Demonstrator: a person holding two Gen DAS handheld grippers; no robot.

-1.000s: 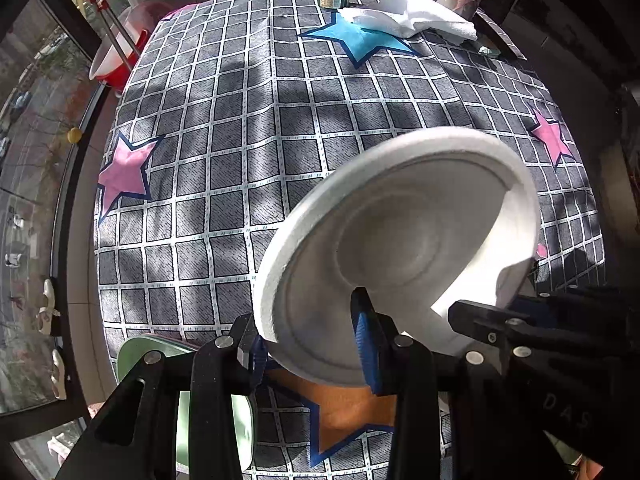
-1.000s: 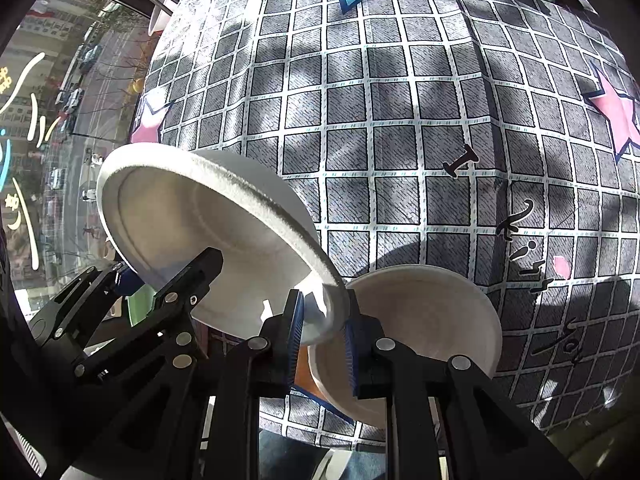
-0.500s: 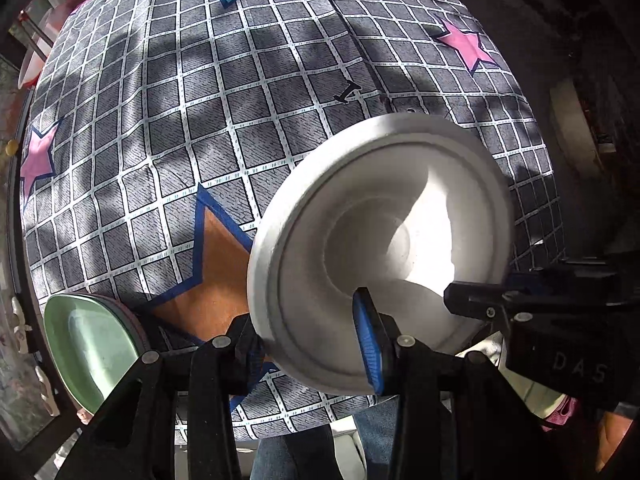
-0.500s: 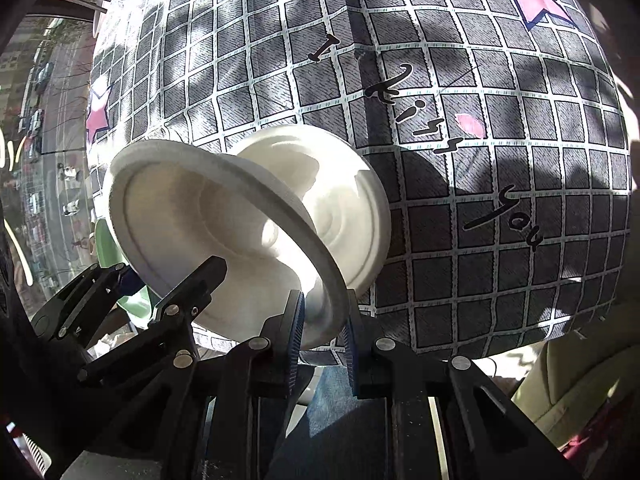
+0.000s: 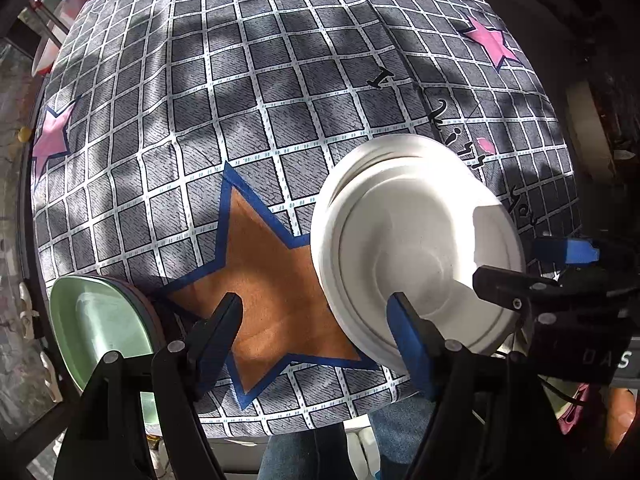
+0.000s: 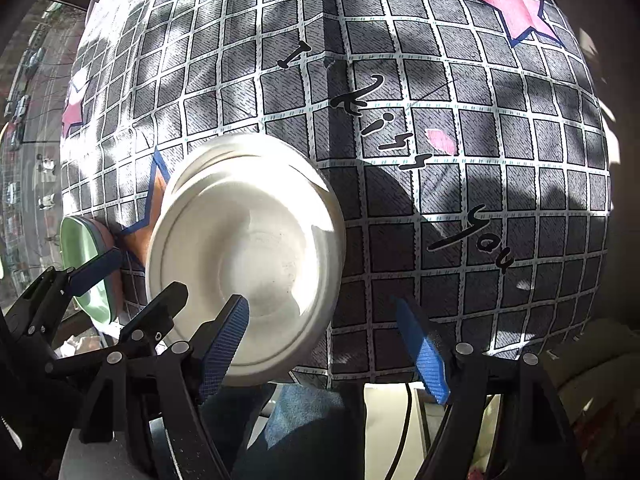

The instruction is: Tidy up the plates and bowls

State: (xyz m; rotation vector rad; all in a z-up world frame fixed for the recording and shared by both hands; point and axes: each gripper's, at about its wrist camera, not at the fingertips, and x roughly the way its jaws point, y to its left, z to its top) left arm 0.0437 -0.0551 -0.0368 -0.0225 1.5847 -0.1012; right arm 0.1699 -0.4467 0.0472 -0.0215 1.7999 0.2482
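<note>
A white dish (image 5: 416,248) lies nested on another white one near the table's front edge; the same stack (image 6: 244,256) fills the left of the right wrist view. My left gripper (image 5: 312,338) is opening just left of the stack, with only the orange star between its jaws and its right finger (image 5: 408,340) over the rim. My right gripper (image 6: 324,348) is opening to the right of the stack, its left finger (image 6: 224,340) over the rim, and holds nothing. A green plate (image 5: 100,328) sits on a pink one at the front left corner.
The checked tablecloth (image 5: 248,92) with stars covers the table. A red-and-white bowl (image 5: 44,52) stands at the far left corner. A person's jeans (image 6: 304,412) show below the front edge. A window runs along the left side.
Both grippers were shut on the rim of a tilted white dish. It now rests on the other white dish, and both pairs of jaws have spread apart.
</note>
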